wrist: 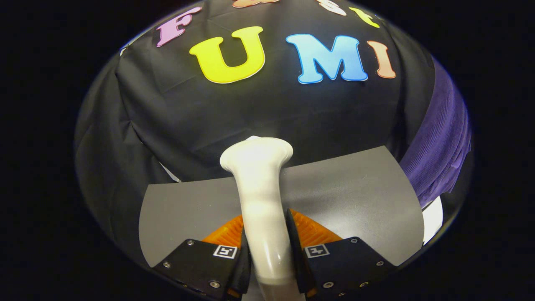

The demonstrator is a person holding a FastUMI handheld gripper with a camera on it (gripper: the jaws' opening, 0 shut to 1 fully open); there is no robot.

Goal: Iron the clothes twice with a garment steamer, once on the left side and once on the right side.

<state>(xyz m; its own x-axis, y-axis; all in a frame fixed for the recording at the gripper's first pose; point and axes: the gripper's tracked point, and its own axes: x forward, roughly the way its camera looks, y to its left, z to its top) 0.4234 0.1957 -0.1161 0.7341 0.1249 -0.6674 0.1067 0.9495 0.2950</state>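
Gripper view. Gripper [267,251] closed down to the width of a white garment steamer [260,196], both fingers [243,255] pressed against its handle from left and right. Held low on the handle, near the base, presumably so the head stands clear ahead of the fingers for presenting to fabric. Steamer upright along the line of the fingers, flared head at the far end, pointing toward the booth wall [259,108]. Steam face itself not discernible from this angle.

Grey mat [355,196] spread on the surface beneath and beyond the fingers, reaching to the foot of the wall. Orange ribbed part [311,228] showing just behind the handle on both sides, low between fingers and mat; whether part of the gripper or a separate stand, cannot tell.

Purple garment [439,142] hanging at the far right, beside the wall cloth, lower edge close to the right corner of the mat. Ribbed or knitted texture, draped in vertical folds, evidently hung to allow passes down each side. White patch [432,217] just below the hem; nature unclear.

Steamer head well apart from the garment, aimed at the wall and not at the fabric. Judgement: tool secured, no pass begun; next move calls for swinging the head right and bringing it against the garment's left side, keeping the grip firm on a smooth, rounded handle liable to twist.
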